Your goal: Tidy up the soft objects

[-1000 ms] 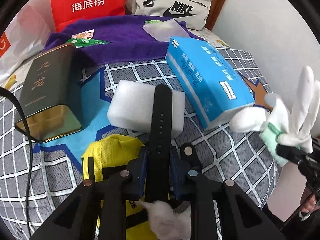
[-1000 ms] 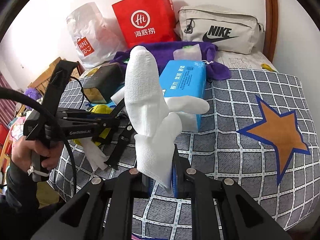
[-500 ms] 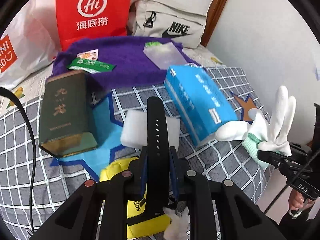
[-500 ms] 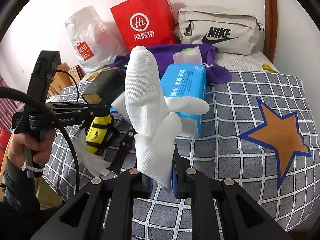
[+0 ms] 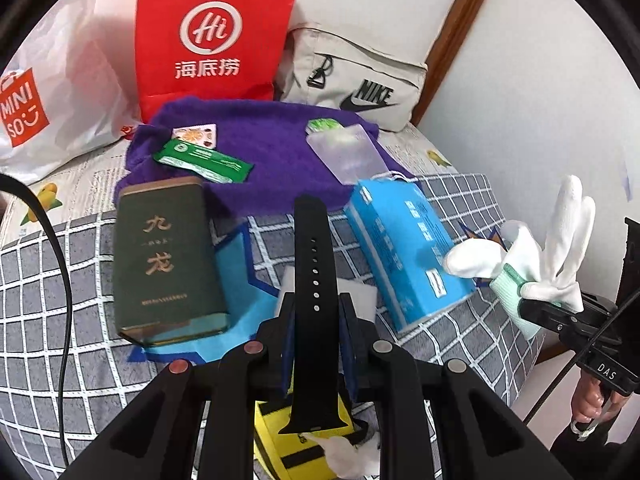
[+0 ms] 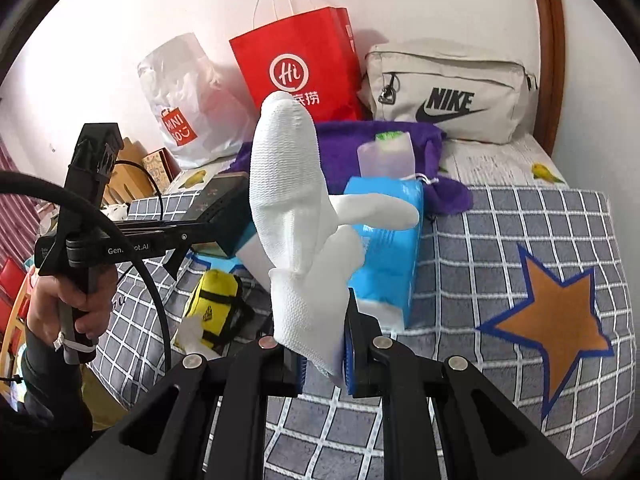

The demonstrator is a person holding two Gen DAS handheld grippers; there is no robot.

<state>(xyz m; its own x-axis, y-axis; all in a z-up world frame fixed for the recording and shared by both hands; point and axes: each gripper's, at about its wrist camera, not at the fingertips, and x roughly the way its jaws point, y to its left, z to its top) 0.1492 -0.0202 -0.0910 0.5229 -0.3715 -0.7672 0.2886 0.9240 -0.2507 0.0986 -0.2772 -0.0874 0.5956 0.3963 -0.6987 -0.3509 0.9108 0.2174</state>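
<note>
My left gripper (image 5: 314, 322) is shut on a black watch strap (image 5: 311, 264) and holds it upright above the bed. My right gripper (image 6: 325, 354) is shut on a white work glove (image 6: 294, 216), held up above the quilt's front edge; the glove also shows in the left wrist view (image 5: 548, 256). Below lie a white foam block (image 5: 362, 294), a yellow pouch (image 6: 214, 300) with a white tissue (image 6: 192, 336) beside it, a blue tissue pack (image 5: 404, 252) and a purple towel (image 5: 276, 152).
A dark green tin (image 5: 164, 256) lies left of the strap. On the towel sit a green sachet (image 5: 204, 160) and a clear packet (image 5: 346, 152). A red paper bag (image 5: 212, 36), a white plastic bag (image 5: 48, 100) and a beige Nike bag (image 6: 448, 96) stand at the back.
My left gripper has risen and pulled back with the strap, so more of the bags at the back shows. My right gripper with the glove has barely moved.
</note>
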